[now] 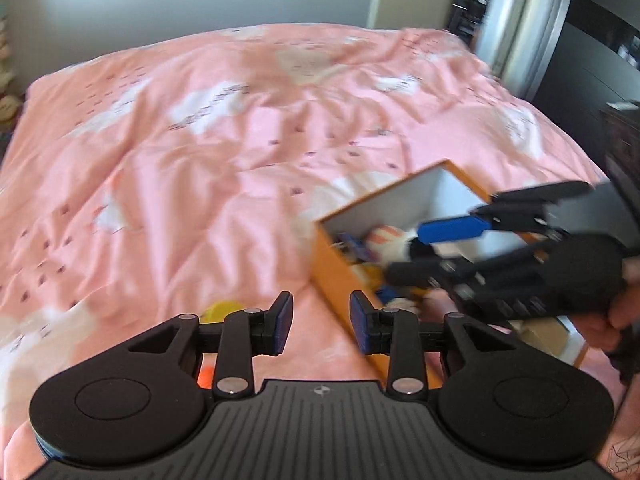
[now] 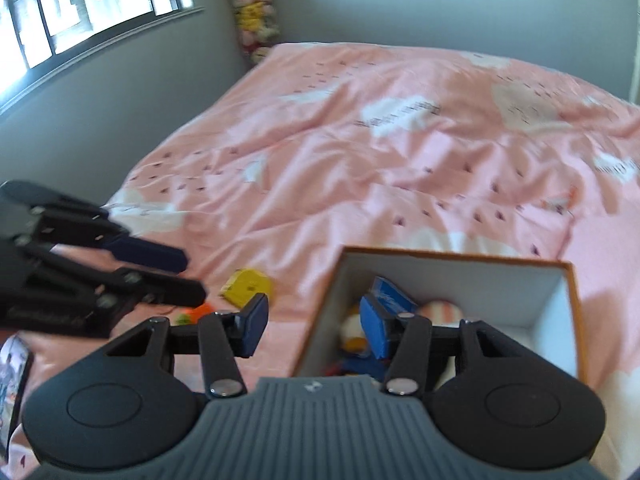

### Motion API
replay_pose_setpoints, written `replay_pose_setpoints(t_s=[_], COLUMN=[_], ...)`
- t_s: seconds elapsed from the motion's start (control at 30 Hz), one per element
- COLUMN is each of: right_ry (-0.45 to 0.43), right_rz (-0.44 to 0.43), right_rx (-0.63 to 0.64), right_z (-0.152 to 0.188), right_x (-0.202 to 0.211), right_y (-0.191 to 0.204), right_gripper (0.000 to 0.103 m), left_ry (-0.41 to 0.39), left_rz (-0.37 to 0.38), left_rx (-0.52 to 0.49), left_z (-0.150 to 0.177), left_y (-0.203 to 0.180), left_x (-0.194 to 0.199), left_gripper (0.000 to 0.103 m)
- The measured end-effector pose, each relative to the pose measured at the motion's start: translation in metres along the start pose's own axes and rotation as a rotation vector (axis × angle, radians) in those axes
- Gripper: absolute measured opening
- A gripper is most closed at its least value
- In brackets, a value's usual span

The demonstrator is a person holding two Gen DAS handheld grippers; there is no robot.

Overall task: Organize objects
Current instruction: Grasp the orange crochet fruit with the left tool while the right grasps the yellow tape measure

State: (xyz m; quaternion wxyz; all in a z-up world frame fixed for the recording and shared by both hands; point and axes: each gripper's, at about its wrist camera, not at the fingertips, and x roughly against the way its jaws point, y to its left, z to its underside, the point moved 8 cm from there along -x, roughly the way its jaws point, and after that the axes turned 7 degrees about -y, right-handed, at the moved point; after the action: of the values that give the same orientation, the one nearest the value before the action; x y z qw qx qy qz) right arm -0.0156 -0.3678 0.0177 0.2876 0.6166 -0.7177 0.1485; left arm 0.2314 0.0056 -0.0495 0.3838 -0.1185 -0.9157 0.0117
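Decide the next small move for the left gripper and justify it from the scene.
Probably lower the empty, open left gripper onto the yellow toy lying on the pink patterned bedspread. It sits outside the orange cardboard box with white lining, which already holds several toys, so it seems the next to collect.

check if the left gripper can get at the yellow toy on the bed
Probably yes. The yellow toy lies in the open on the pink cover, left of the box, and the left gripper hangs empty close above it with nothing between them.
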Motion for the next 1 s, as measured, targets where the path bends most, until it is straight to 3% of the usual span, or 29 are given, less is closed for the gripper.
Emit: replay_pose_setpoints(t_s=[0.13,0.27,0.57,0.7,0.87,1.0], right_ry=[0.028,0.070,0.156,0.201,0.250,0.268], right_rz=[-0.063,-0.083,-0.098,-0.098,-0.097,-0.084], right_rx=[0.082,0.140,0.244,0.266,0.279,0.308], right_z=[0.000,0.005,0.020,0.026,0.030,0.032], right_x=[-0.016,-0.039,-0.086,-0.105,-0.125,-0.135], right_y=[0.038,0.059,0.075,0.074,0.072,0.069], right_gripper=[0.052,0.042,0.039,0.039,0.038,0.038], left_ry=[0.025,0.088,0.194,0.217,0.249,0.273], left_rz=[-0.046,-0.073,-0.086,-0.104,-0.056,-0.020], left_rx=[0.065,0.145,0.277,0.316,0.372,0.415], left_z=[0.012,0.035,0.080,0.088,0.097,0.103], left_y=[0.032,0.056,0.085,0.096,0.099,0.103], left_x=[0.004,-0.006,-0.045,-0.060,-0.074,-0.079], left_gripper=[0.039,0.039,0.040,0.045,0.049,0.044])
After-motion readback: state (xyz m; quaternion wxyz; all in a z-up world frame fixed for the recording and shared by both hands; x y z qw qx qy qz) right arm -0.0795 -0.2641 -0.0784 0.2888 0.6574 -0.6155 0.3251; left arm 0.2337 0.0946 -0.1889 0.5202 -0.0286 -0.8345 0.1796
